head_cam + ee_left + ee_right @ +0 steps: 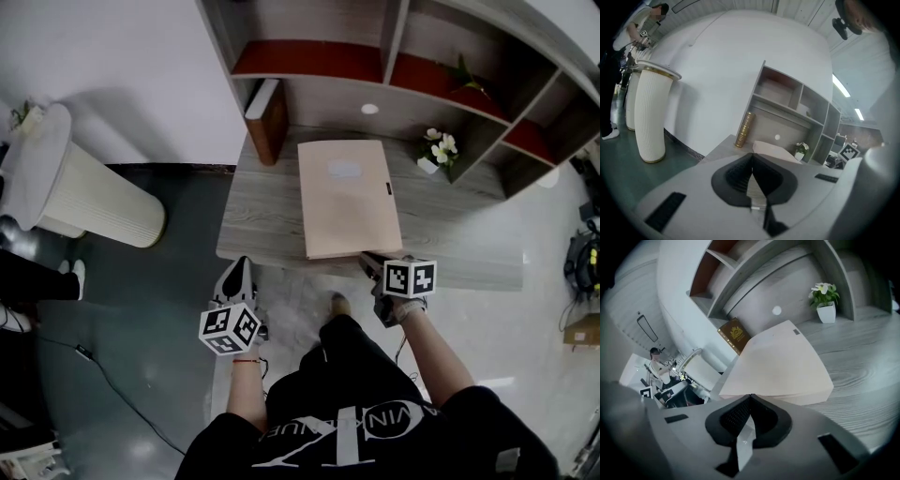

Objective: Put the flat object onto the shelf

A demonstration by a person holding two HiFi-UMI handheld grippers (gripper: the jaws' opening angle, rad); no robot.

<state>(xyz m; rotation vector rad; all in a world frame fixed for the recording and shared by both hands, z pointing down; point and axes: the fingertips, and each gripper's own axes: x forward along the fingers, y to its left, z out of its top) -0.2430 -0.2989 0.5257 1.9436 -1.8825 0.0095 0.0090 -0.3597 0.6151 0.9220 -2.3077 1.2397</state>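
Note:
The flat object (347, 197) is a beige slab-like box lying on the grey wooden desk (258, 225), under the shelf unit (319, 86). My right gripper (368, 263) is at the box's near right corner; in the right gripper view its jaws (750, 397) are closed together with the tips right against the near edge of the box (780, 362). Whether they pinch anything I cannot tell. My left gripper (241, 273) hangs just off the desk's front edge, left of the box, jaws shut and empty (751, 161). The box (771, 149) lies ahead of it.
A brown book (269, 120) stands at the back left of the desk. A small white flower pot (439, 152) sits at the back right. The shelf compartments have red floors. A white ribbed pedestal (89, 192) stands on the floor to the left.

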